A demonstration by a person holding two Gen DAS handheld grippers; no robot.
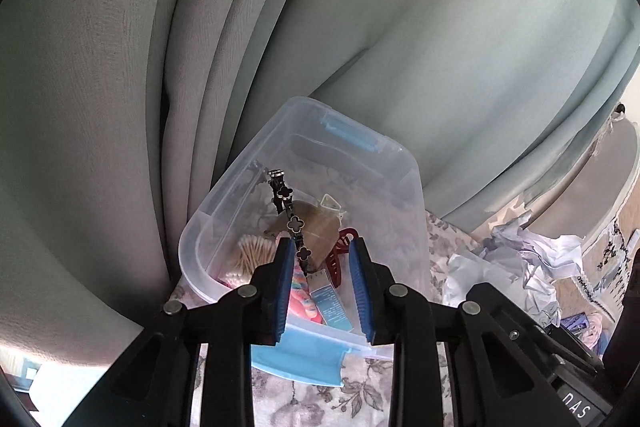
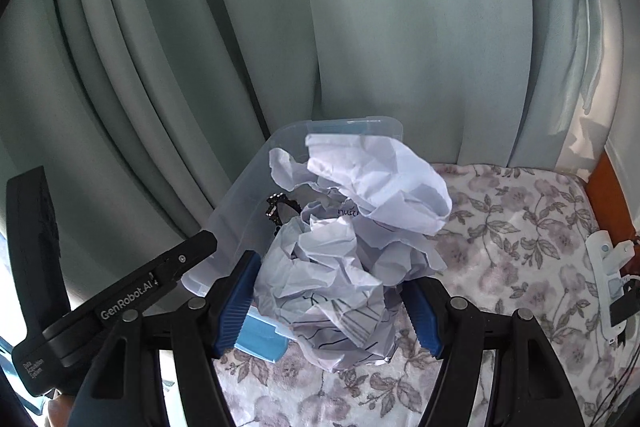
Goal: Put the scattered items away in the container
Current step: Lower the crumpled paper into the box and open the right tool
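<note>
Crumpled white paper fills the right hand-held gripper, hiding the bin; left hand-held gripper looks unclenched, black clover bracelet against one pad.

Container mouth open; curtain close behind

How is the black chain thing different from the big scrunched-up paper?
The black clover bracelet is thin, dark and made of small links; the crumpled paper is a bulky, pale wad with pen marks. The bracelet sticks up beside one blue pad of the left gripper, whose jaws stand apart; the paper fills the whole gap of the right gripper. The bracelet hangs above the clear container; the paper is beside it. Both are off the floral cloth.
</note>
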